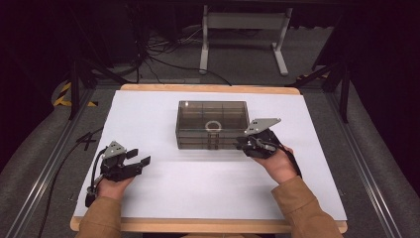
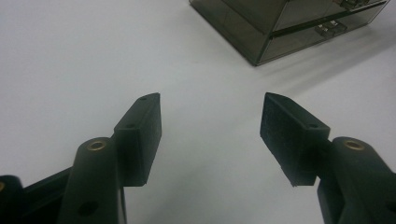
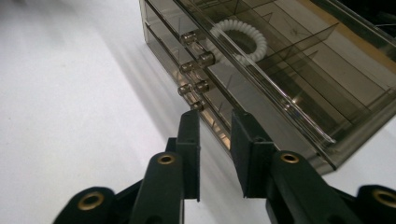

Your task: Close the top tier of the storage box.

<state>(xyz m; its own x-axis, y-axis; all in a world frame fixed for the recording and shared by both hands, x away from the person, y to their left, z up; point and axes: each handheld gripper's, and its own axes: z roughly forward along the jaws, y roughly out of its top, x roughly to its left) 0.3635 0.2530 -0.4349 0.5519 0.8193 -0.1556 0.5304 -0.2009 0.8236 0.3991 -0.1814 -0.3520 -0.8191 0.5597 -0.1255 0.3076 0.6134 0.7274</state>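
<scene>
Drawer box (image 3: 280, 93) just ahead of right gripper (image 3: 214, 122) fingertips, untouched.

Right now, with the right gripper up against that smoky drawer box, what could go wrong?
The right gripper has only a narrow gap between its pads, right at the small drawer knobs, so it may slip off or catch two. The left gripper rests open, apart from the drawer box, so a pull might drag the box across the white sheet.
</scene>
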